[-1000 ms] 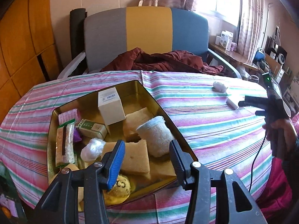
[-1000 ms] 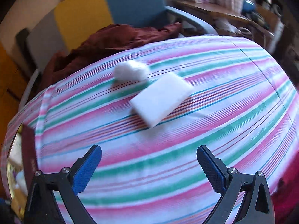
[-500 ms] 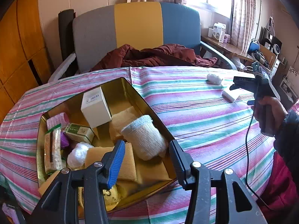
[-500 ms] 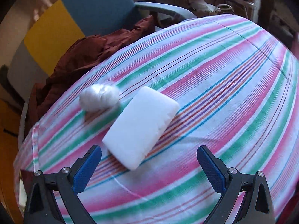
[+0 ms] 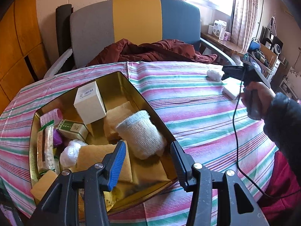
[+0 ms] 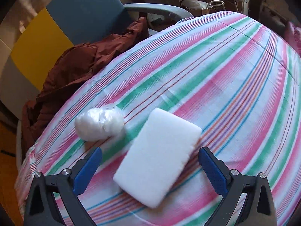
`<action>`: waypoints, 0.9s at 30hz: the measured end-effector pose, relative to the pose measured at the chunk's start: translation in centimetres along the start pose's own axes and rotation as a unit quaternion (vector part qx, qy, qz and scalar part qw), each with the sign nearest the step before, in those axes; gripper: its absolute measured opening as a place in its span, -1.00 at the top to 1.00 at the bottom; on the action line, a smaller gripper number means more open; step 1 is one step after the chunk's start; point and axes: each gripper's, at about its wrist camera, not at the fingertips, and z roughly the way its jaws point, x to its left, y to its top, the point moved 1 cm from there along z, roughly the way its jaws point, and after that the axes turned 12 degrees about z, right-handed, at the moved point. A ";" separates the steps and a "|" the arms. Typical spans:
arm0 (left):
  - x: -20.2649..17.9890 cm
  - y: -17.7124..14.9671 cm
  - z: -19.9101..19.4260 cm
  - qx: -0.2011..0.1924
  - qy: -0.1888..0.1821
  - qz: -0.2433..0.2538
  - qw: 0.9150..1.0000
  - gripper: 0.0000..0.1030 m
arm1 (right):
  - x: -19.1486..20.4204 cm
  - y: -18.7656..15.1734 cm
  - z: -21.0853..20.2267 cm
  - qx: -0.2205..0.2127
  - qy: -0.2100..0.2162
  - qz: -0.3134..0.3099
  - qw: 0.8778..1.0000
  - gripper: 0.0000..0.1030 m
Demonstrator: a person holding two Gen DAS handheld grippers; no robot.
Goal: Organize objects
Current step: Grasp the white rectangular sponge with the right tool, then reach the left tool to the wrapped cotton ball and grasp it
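Observation:
A gold tin (image 5: 150, 109) on the striped tablecloth holds several items: a white box (image 5: 90, 103), a rolled pale sock (image 5: 141, 133), tan sponges (image 5: 97, 158) and small packets. My left gripper (image 5: 148, 160) hovers open over the tin's near end, gripping nothing. At the far right of the table a hand (image 5: 257, 98) holds my right gripper (image 5: 231, 73) above a white foam block (image 5: 230, 91). In the right wrist view the right gripper (image 6: 150, 158) is open, its blue pads on either side of the white foam block (image 6: 158, 156) without touching it. A plastic-wrapped white ball (image 6: 99, 123) lies just beyond the block.
A grey, yellow and blue chair (image 5: 135, 18) stands behind the table with a maroon cloth (image 5: 150, 50) heaped on its seat. A black cable (image 5: 235, 131) hangs from the right gripper across the tablecloth (image 5: 188, 113). A cluttered side desk (image 5: 218, 28) sits under the window.
The right gripper has rolled and closed in on the white foam block, which now lies between its fingers. The left gripper has barely shifted over the tin.

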 end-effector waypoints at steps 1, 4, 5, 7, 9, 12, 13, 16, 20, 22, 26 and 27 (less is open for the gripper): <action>0.0 0.0 0.0 0.000 -0.001 0.001 1.000 0.03 | 0.3 0.1 0.2 -0.004 -0.010 -0.007 1.000 -0.99; -0.1 0.0 0.0 -0.001 -0.006 0.001 1.000 0.03 | 0.8 -0.1 0.5 -0.014 -0.037 -0.039 0.998 -0.54; -0.1 0.0 0.0 -0.001 -0.007 0.000 1.000 0.03 | 0.8 -0.1 0.3 -0.016 -0.040 -0.051 0.998 -0.33; 0.0 0.1 0.0 -0.001 -0.010 -0.001 1.000 0.03 | 0.6 -0.4 -0.2 -0.004 -0.027 -0.078 0.997 -0.29; -0.1 0.1 0.0 -0.003 -0.012 0.000 1.000 0.03 | 0.1 -0.6 -0.6 0.011 -0.015 -0.100 0.995 -0.27; -0.4 0.2 -0.3 -0.006 -0.011 0.005 1.000 0.03 | -1.3 -1.7 -1.6 0.037 0.000 -0.135 0.990 -0.27; -0.6 0.3 -0.4 -0.007 -0.011 0.007 1.000 0.03 | -1.7 -2.1 -1.9 0.044 0.002 -0.148 0.988 -0.27; -0.8 0.4 -0.7 -0.007 -0.005 0.011 1.000 0.03 | -3.5 -4.0 -3.3 0.064 0.006 -0.189 0.980 -0.27; -1.3 0.7 -1.1 -0.011 -0.001 0.018 1.000 0.03 | -6.0 -7.0 -5.0 0.072 -0.015 -0.261 0.962 -0.31; -1.7 1.0 -1.3 -0.013 0.000 0.024 1.000 0.03 | -7.1 -8.2 -6.0 0.069 -0.015 -0.281 0.957 -0.31; -2.6 1.4 -1.5 -0.016 0.001 0.038 0.999 0.03 | -8.7 -9.1 -6.8 0.053 -0.004 -0.275 0.960 -0.31; -2.8 1.5 -1.5 -0.016 0.002 0.041 0.999 0.03 | -8.9 -9.2 -6.9 0.047 -0.001 -0.272 0.961 -0.31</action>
